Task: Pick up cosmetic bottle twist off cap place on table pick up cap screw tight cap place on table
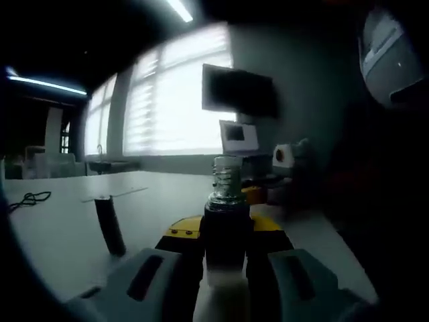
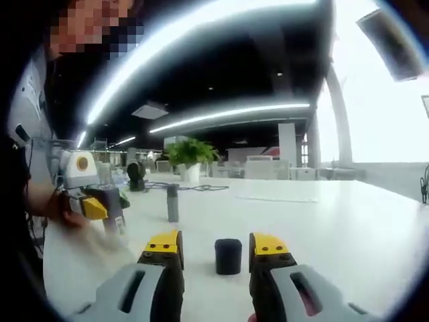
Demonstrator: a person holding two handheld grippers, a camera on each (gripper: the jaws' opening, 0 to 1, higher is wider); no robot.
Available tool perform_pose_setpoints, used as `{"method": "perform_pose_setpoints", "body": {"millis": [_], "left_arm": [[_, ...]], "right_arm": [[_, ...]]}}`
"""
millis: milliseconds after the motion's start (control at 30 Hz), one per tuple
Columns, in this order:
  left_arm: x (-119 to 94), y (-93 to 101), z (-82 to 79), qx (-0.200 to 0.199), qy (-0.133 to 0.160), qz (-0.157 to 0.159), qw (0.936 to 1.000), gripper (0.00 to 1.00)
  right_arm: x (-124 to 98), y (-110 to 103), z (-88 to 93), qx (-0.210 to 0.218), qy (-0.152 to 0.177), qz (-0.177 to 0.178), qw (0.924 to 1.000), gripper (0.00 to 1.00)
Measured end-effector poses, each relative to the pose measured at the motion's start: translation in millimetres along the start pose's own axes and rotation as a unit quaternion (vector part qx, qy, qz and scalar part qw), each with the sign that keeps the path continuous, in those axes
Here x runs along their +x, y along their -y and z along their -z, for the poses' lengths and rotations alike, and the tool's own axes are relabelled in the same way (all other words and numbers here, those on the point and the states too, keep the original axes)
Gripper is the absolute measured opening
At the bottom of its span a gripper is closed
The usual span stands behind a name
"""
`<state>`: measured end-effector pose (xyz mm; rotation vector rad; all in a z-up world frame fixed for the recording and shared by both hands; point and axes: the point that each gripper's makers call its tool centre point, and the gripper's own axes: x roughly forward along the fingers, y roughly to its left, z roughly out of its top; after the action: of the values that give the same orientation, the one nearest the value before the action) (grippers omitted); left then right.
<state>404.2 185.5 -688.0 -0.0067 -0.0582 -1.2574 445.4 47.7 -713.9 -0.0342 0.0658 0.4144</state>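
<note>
Though capless, bottle [image 1: 225, 221] base gripper-hidden

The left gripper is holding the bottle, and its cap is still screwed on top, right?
Not quite. The left gripper does hold the bottle, but the left gripper view shows its threaded neck bare. The right gripper view shows the black cap standing on the table.

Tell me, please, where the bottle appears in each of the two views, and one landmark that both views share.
Left gripper view: the bottle stands upright at centre bottom, held between this view's own tongs, its threaded neck bare.
Right gripper view: the bottle is at the left edge, blurred, held in the left tongs by the person's hand.
Shared landmark: the white table.
</note>
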Motion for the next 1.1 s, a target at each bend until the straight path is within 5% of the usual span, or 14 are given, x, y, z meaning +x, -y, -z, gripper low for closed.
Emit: {"method": "perform_pose_setpoints", "body": {"millis": [433, 667, 900, 1000, 1100], "left_arm": [[9.3, -17.3, 7.0, -0.017, -0.01, -0.029, 0.9994, 0.14], [11.8, -20.6, 7.1, -0.019, -0.013, -0.028, 0.9993, 0.14], [15.7, -17.2, 8.3, -0.012, -0.019, -0.011, 0.9997, 0.14], [19.0, -13.2, 12.5, 0.027, -0.032, 0.001, 0.9991, 0.16], [21.8, -11.1, 21.9, 0.017, -0.058, -0.001, 0.9982, 0.16]], "right_arm": [[20.2, 4.1, 13.0, 0.005, -0.038, -0.003, 0.9993, 0.25], [26.3, 5.0, 13.8, 0.003, -0.043, -0.003, 0.9991, 0.14], [25.7, 6.6, 14.0, -0.001, -0.041, 0.003, 0.9991, 0.13], [25.1, 5.9, 13.8, -0.003, -0.04, 0.006, 0.9992, 0.13], [24.0, 6.4, 12.4, -0.008, -0.035, 0.007, 0.9993, 0.13]]}}
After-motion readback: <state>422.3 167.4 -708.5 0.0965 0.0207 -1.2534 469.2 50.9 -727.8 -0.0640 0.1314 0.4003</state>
